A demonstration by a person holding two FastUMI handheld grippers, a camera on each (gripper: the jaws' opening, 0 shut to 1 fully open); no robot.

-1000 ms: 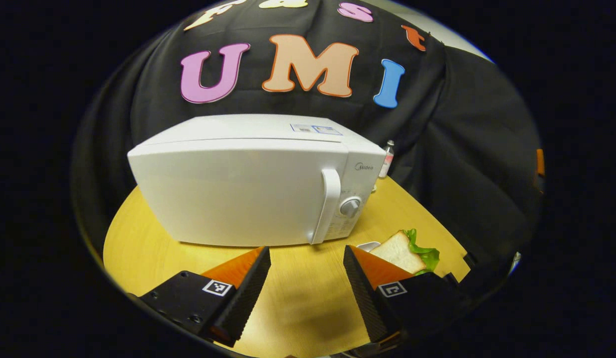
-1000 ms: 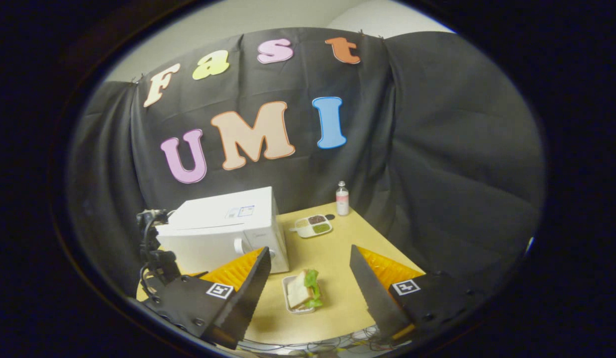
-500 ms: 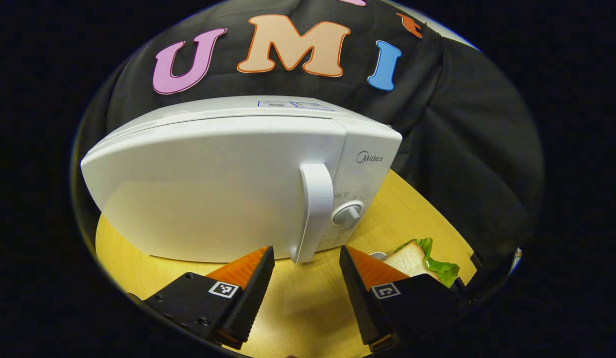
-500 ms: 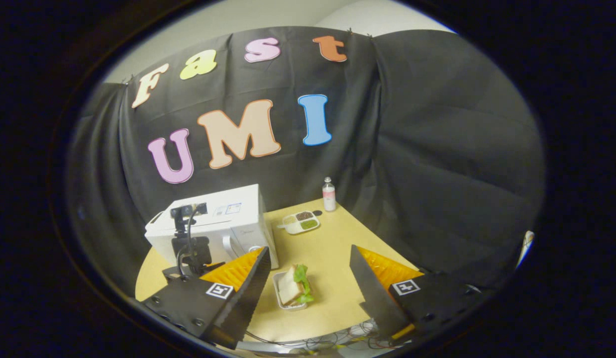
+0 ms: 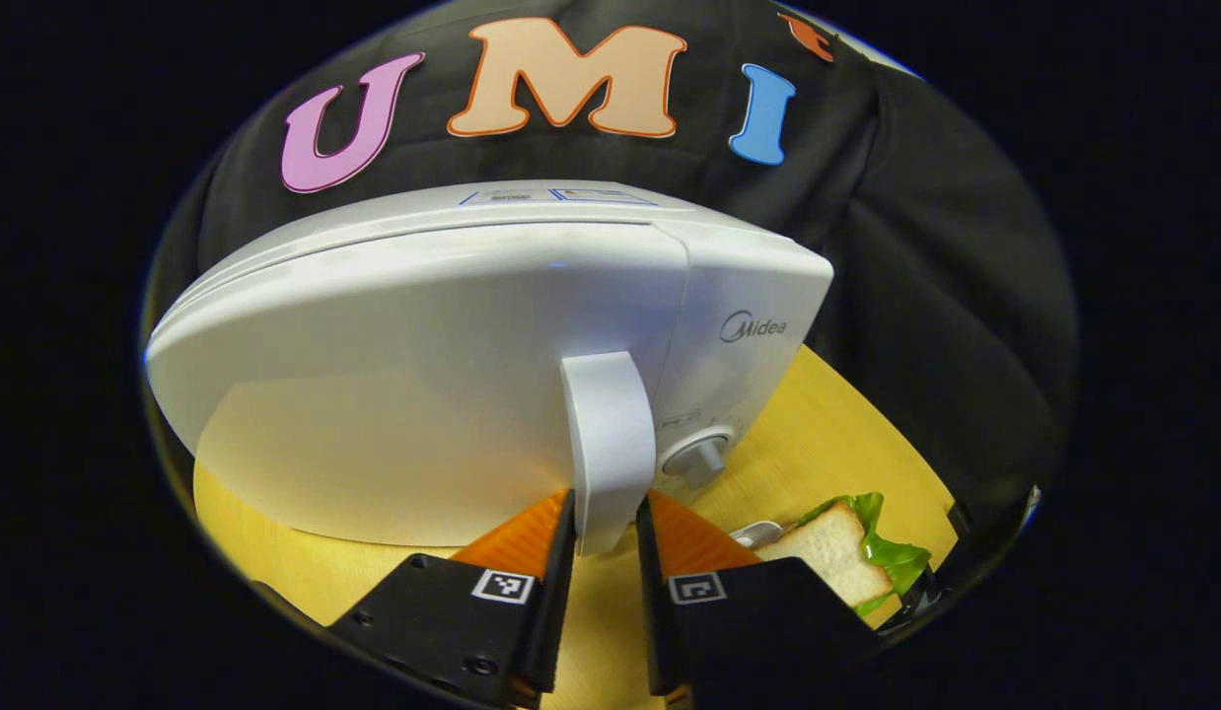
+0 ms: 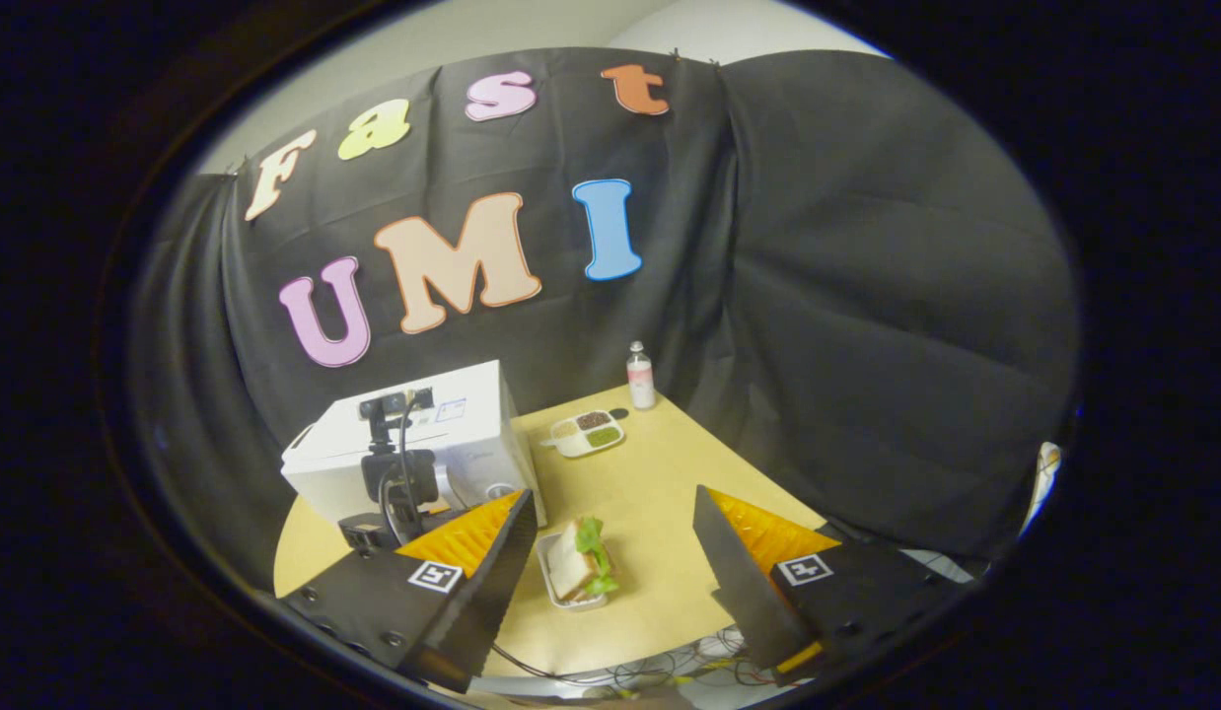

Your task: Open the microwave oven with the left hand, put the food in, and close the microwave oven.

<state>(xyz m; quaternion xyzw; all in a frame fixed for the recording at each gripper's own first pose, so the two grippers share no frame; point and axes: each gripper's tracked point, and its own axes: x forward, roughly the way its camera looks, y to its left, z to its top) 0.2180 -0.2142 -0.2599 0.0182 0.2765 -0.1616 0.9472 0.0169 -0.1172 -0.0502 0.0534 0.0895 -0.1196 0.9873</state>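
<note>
We've got the left gripper [image 5: 604, 552] at the microwave [image 5: 423, 365], fingers closed around the bottom of the door handle [image 5: 608, 444] for the pull. Our right gripper [image 6: 610, 552] waits wide open above the sandwich [image 6: 581, 562] on the table [image 6: 660, 493].

the microwave [image 5: 423, 375] has a smooth white plastic shell with a soft sheen, and its handle [image 5: 604, 444] looks the same. the surface [image 6: 660, 493] looks like smooth yellow wood laminate. the left tongs [image 5: 603, 552] have matt black bodies and ribbed orange fingers [image 5: 517, 537]. the booth wall [image 6: 867, 325] is matt black cloth, creased.
</note>
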